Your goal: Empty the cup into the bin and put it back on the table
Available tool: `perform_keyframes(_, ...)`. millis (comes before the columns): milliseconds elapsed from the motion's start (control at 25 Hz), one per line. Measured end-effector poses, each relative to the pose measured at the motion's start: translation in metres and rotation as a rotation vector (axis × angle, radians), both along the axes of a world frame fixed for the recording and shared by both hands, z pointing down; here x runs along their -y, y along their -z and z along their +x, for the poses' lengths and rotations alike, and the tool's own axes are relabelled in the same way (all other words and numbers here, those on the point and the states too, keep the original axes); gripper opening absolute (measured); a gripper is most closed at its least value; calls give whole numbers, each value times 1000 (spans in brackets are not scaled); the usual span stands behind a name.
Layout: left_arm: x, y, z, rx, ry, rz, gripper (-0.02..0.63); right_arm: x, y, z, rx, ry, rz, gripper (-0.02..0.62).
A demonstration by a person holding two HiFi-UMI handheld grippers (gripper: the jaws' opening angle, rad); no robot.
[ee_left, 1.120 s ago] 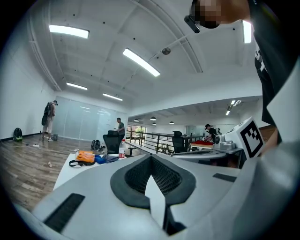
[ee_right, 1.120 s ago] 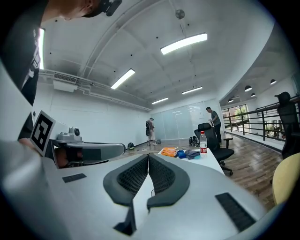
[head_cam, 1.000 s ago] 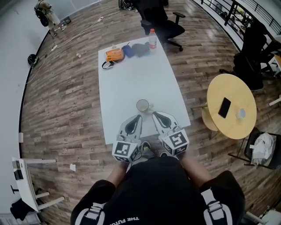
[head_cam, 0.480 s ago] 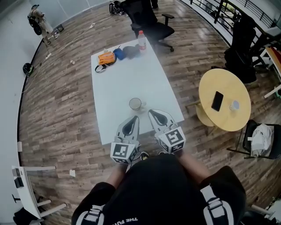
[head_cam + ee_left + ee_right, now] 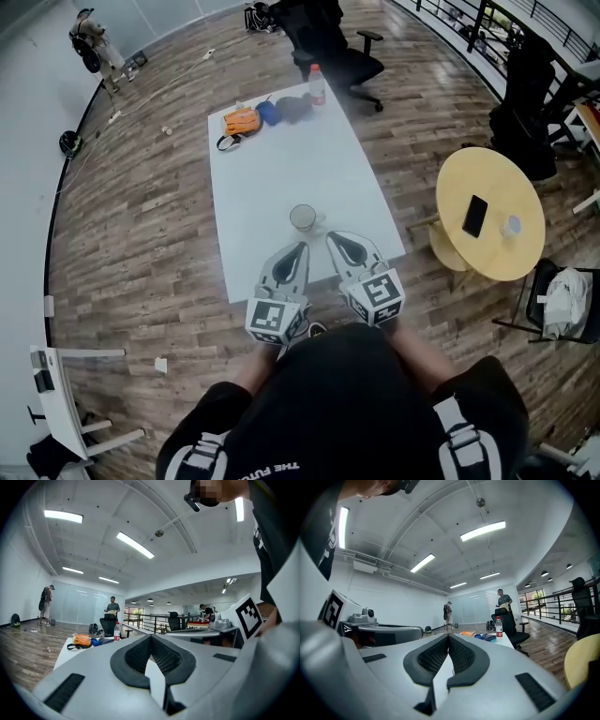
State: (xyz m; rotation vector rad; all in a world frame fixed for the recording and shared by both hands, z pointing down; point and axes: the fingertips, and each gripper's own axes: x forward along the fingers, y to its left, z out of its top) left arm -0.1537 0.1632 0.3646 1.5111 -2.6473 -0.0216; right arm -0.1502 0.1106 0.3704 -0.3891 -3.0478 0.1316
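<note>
Hovering closed, empty: left claw [image 5: 301,247], right claw [image 5: 332,236].

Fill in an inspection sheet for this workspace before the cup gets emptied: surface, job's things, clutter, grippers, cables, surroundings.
Surface: white table, mostly bare.
Job's things: cup upright near the table's near edge; bin not in view.
Clutter: orange pouch, blue item, dark cloth and bottle at the far end.
Grippers: left gripper and right gripper both shut and empty, side by side close to the cup.
Cables: nothing seen on the table.
Surroundings: wooden floor; round yellow table with a phone at right; office chair beyond the table.
</note>
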Motion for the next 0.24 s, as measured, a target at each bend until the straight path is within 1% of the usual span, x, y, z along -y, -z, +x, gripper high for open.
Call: perform_keyframes(240, -5, 4, -5, 20, 5, 6, 21, -6, 3, -4, 9, 4, 4, 17)
